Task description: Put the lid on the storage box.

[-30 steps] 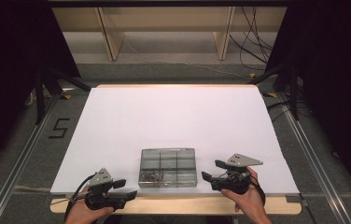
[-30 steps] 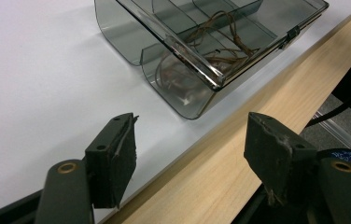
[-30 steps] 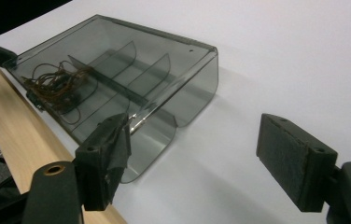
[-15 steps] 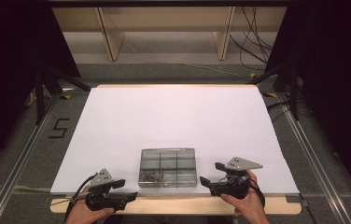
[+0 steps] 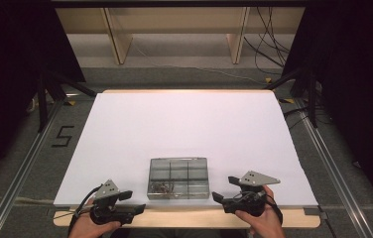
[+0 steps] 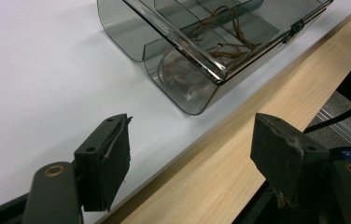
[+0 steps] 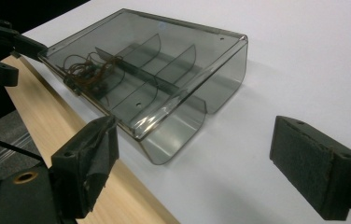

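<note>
The box [image 7: 173, 74] is smoky clear plastic, glossy and smooth, with thin brown wiry strands [image 6: 220, 32] inside. A matt white sheet [image 5: 184, 129] covers the pale, smooth wood bench [image 6: 239, 154]. The left tongs [image 6: 190, 156] and right tongs [image 7: 192, 158] carry rough, worn black foam-like pads.

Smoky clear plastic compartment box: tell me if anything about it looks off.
Little stands out. The smoky clear plastic compartment box sits square near the table's front edge, lid shut. A tangle of thin brown wire lies in one end compartment; the other compartments look empty.
</note>
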The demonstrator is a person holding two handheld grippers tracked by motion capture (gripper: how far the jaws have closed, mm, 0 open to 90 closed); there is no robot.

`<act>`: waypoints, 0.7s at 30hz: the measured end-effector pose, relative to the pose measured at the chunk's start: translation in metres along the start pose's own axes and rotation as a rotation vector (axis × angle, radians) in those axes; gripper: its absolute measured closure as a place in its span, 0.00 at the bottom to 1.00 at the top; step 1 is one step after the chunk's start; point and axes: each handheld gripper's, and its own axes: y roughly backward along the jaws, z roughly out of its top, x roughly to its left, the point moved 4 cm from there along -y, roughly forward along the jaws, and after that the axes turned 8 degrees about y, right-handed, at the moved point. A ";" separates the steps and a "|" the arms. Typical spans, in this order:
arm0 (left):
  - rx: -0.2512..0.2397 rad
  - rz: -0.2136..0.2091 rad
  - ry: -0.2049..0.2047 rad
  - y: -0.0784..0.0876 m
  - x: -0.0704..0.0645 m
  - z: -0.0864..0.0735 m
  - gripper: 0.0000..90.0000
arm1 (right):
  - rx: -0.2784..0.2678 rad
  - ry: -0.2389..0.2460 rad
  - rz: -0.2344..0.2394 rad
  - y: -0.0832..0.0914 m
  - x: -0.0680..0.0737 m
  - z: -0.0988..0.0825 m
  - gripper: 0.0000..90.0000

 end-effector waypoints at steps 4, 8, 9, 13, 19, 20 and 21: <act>-0.006 -0.004 -0.001 -0.002 -0.001 -0.001 0.31 | -0.004 -0.021 0.016 0.002 0.007 -0.002 0.18; -0.012 -0.001 0.004 -0.002 -0.001 0.000 0.30 | 0.005 -0.003 0.029 0.004 0.011 -0.005 0.18; -0.003 0.004 -0.012 -0.001 0.000 0.000 0.30 | 0.017 0.005 0.019 0.005 0.011 -0.006 0.18; -0.011 0.004 -0.005 -0.001 0.000 0.000 0.29 | 0.025 0.025 0.020 0.004 0.014 -0.009 0.18; -0.020 -0.001 0.017 -0.003 -0.002 -0.001 0.28 | 0.032 0.003 0.035 0.008 0.022 -0.012 0.18; -0.017 -0.001 0.017 -0.002 -0.002 -0.001 0.28 | 0.034 0.012 0.038 0.008 0.022 -0.013 0.18; -0.018 -0.001 0.019 -0.002 -0.002 -0.001 0.28 | 0.032 0.030 0.043 0.008 0.021 -0.013 0.18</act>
